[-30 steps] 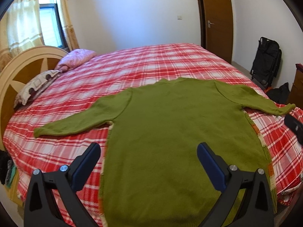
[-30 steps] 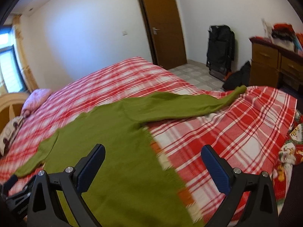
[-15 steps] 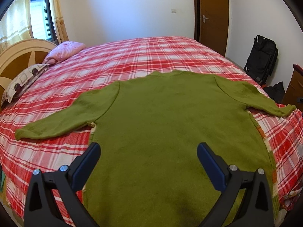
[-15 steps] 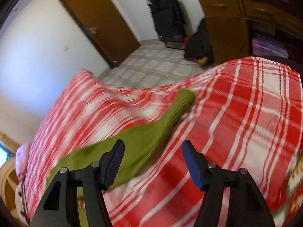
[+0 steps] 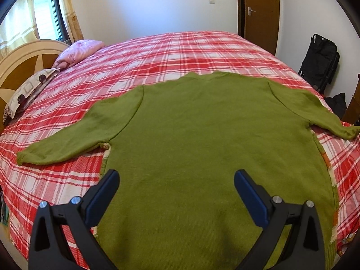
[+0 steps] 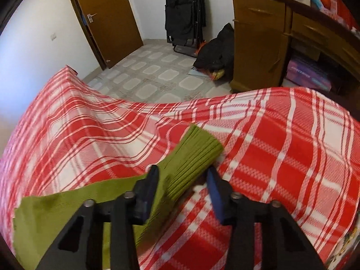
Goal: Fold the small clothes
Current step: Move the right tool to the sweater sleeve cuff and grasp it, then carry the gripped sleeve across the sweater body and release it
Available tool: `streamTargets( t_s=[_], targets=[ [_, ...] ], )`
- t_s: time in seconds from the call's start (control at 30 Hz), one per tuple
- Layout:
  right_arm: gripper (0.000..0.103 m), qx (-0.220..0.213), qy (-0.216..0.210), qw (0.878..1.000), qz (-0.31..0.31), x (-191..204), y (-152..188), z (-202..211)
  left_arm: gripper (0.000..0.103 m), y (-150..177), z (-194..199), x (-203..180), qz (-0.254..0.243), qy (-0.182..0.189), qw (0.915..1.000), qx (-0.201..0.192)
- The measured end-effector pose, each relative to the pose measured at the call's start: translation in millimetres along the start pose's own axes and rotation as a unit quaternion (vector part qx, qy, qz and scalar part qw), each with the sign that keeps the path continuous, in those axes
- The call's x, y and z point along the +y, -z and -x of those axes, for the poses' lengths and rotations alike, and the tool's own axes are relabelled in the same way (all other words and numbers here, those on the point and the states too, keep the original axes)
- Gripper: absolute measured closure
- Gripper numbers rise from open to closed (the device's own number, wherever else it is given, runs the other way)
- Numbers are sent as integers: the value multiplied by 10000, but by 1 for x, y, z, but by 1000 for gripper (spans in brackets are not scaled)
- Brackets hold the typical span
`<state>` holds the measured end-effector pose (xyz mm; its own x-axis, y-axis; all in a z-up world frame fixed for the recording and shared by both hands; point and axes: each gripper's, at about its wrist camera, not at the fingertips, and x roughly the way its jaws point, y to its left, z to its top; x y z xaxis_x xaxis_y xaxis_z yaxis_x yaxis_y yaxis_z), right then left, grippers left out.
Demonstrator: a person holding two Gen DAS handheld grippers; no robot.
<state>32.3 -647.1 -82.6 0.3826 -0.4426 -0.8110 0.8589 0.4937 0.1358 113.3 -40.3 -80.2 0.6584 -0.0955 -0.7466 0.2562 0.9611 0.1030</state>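
A green sweater (image 5: pixel 202 139) lies flat on the red plaid bed (image 5: pixel 157 54), back up, both sleeves spread out. My left gripper (image 5: pixel 176 182) is open wide, hovering over the sweater's lower body, holding nothing. In the right wrist view the ribbed cuff of the right sleeve (image 6: pixel 195 153) lies between the fingers of my right gripper (image 6: pixel 183 180). Its jaws are partly closed on either side of the cuff, with gaps still showing. The right gripper itself is not seen in the left wrist view.
Pillows (image 5: pixel 76 51) and a headboard (image 5: pixel 20 63) are at the bed's left. A wooden dresser (image 6: pixel 270 36), black bags (image 6: pixel 184 15) and a door (image 6: pixel 105 18) stand past the bed's right edge over tiled floor (image 6: pixel 157 76).
My right gripper swung right and down to the sleeve cuff and its jaws narrowed around it. My left gripper moved slightly closer over the sweater body and stayed open.
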Motion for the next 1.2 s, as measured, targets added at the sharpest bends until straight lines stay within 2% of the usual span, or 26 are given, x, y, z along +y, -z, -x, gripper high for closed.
streamTargets(
  t_s=[0.07, 0.13, 0.2, 0.33, 0.47, 0.6, 0.7, 0.8, 0.97, 1.07, 1.2],
  targets=[
    [90, 15, -21, 10000, -2, -5, 0, -2, 0, 0, -2, 0, -26, 4, 10000, 23],
    [95, 21, -163, 9999, -44, -9, 0, -2, 0, 2, -1, 0, -26, 23, 10000, 46],
    [96, 20, -247, 9997, -24, -7, 3, 4, 0, 3, 0, 2, 6, 36, 10000, 43],
    [96, -347, -508, 9979, 207, 16, 5, 46, 0, 2, 3, 14, 135, 21, 9999, -18],
    [96, -748, -1077, 9878, 843, 78, 15, 109, 0, -1, 5, 30, 332, -31, 9994, -87],
    [96, -929, -1783, 9678, 1516, 154, 42, 168, 0, -2, 11, 49, 594, -60, 9980, -203],
    [96, -944, -2320, 9467, 2023, 215, 78, 199, 0, -1, 15, 63, 740, -103, 9968, -295],
    [96, -748, -2819, 9239, 2477, 280, 127, 216, 0, 2, 18, 82, 938, -139, 9949, -349],
    [96, -704, -3047, 8963, 3144, 363, 211, 218, 0, 9, 20, 117, 1312, -234, 9903, -383],
    [96, -634, -3136, 8861, 3352, 399, 254, 215, 0, 14, 21, 134, 1424, -302, 9884, -421],
    [96, -614, -3163, 8747, 3621, 430, 293, 208, 0, 20, 17, 154, 1536, -529, 9858, -416]
  ],
)
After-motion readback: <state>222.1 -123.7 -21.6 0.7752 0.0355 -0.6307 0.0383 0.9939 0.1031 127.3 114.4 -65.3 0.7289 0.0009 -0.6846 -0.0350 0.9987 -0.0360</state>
